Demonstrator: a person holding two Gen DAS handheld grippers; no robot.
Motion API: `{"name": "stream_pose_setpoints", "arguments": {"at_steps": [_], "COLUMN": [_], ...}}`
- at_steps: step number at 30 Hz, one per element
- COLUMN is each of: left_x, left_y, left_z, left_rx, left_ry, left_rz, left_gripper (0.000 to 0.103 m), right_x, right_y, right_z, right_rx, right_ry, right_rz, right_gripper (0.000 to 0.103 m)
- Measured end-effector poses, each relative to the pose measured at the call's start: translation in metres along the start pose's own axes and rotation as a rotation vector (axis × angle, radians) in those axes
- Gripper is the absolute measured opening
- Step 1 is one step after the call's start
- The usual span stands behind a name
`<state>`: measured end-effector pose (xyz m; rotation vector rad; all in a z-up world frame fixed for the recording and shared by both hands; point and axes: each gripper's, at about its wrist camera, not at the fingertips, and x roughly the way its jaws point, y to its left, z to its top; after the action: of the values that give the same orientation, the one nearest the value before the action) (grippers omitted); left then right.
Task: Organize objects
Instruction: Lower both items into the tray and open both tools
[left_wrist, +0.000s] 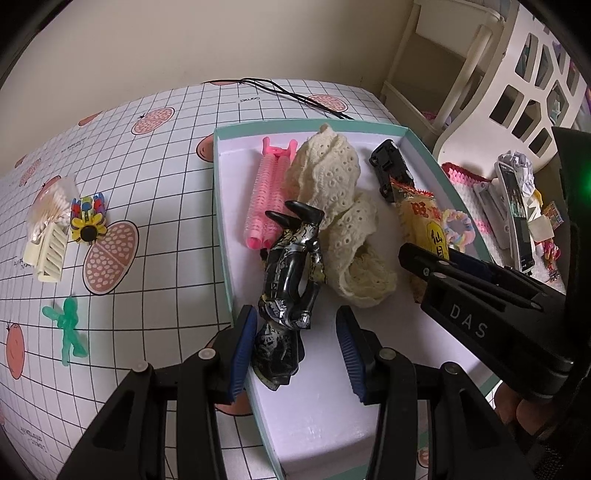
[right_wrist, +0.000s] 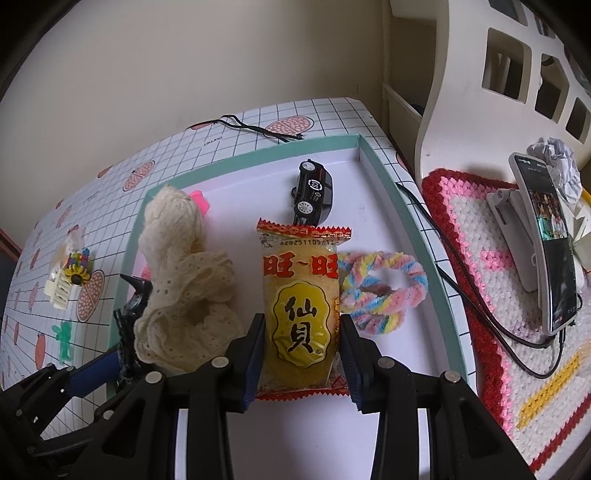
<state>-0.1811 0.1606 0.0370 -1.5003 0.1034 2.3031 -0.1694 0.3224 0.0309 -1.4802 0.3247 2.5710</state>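
Toys and oddments lie in a white tray (left_wrist: 419, 146) with a teal rim, on a table (left_wrist: 155, 147) under a grid-print cloth. Nearest in the left wrist view, the left gripper (left_wrist: 297, 354) stands spread wide over the tray's near edge, and a black-and-silver figure (left_wrist: 293, 273) lies between its blue pads, touching neither as far as I can tell. In the right wrist view the right gripper (right_wrist: 302, 356) has its pads at both sides of a yellow snack packet (right_wrist: 301, 310) (red crimped ends, Chinese print); whether they press it or only flank it, I cannot tell.

Just left of the packet sits a cream lace cloth (right_wrist: 181, 280), bunched and reaching toward the tray's far wall. Just right of the packet lies a pastel twisted ring (right_wrist: 384, 291). Beyond the figure lie pink hair rollers (left_wrist: 267, 199), side by side, and farther back a black toy car (right_wrist: 312, 192).

Outside the tray, on the cloth to the left, are a green figure (left_wrist: 68, 326), a cream clip (left_wrist: 50, 254), a flower toy (left_wrist: 88, 223) and a bag of cotton swabs (left_wrist: 51, 206). A black cord (left_wrist: 295, 98) lies at the far edge.
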Motion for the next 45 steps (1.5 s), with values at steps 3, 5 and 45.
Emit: {"name": "stream_pose_setpoints", "arguments": {"at_steps": [3,5,45], "left_x": [-0.003,-0.006,-0.034], "left_y": [0.001,0.001,0.062], "left_z": [0.000,0.001,0.008], "left_rx": [0.000,-0.002,-0.215], "left_ry": [-0.005,-0.011,-0.097], "left_rz": [-0.003,-0.003,0.044], "left_gripper": [0.046,0.046,0.088], "right_x": [-0.002,-0.002,-0.021], "right_y": [-0.001,0.000,0.006], "right_z": [0.001,0.001,0.005], "right_rx": [0.000,0.000,-0.020], "right_ry": [-0.005,-0.008,-0.075], "right_rz": [0.000,-0.002,0.014], "right_gripper": [0.041,0.041,0.077]}}
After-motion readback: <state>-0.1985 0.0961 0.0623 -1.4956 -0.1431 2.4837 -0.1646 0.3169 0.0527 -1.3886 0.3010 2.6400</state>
